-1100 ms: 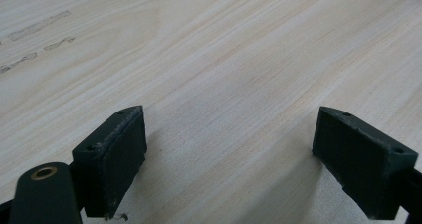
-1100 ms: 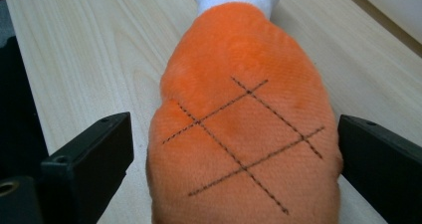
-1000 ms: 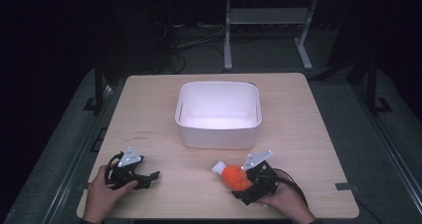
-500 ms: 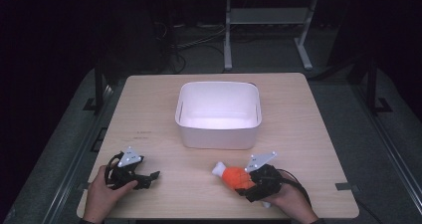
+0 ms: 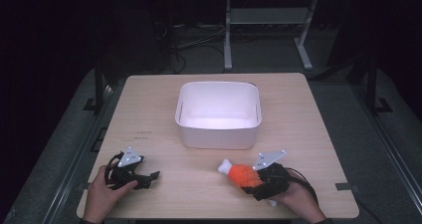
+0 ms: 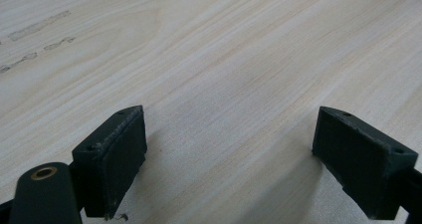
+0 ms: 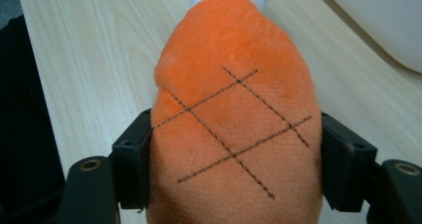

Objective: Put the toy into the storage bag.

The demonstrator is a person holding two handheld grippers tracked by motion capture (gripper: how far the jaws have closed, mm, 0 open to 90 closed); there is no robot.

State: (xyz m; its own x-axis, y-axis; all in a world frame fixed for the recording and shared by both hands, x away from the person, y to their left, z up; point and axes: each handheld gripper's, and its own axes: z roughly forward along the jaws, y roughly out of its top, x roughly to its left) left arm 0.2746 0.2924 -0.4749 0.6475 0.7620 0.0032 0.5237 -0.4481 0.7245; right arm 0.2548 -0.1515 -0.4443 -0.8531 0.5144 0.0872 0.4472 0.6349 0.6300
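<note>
The right gripper (image 5: 249, 176) has just closed its fingers (image 7: 132, 167) on the orange plush toy (image 7: 234, 129) near the white tub (image 5: 219, 115); the left gripper (image 5: 149, 176) rests on the tabletop (image 5: 318, 134), fingers apart and empty.

- The table (image 5: 318, 134) is lit from above, and the room around it is very dark.
- The white tub (image 5: 219, 129) glows bright inside.
- Soft shadows sit under the black pads (image 6: 112, 157).
- The orange toy (image 7: 234, 129) looks sharp; its 12 o'clock end blurs.
</note>
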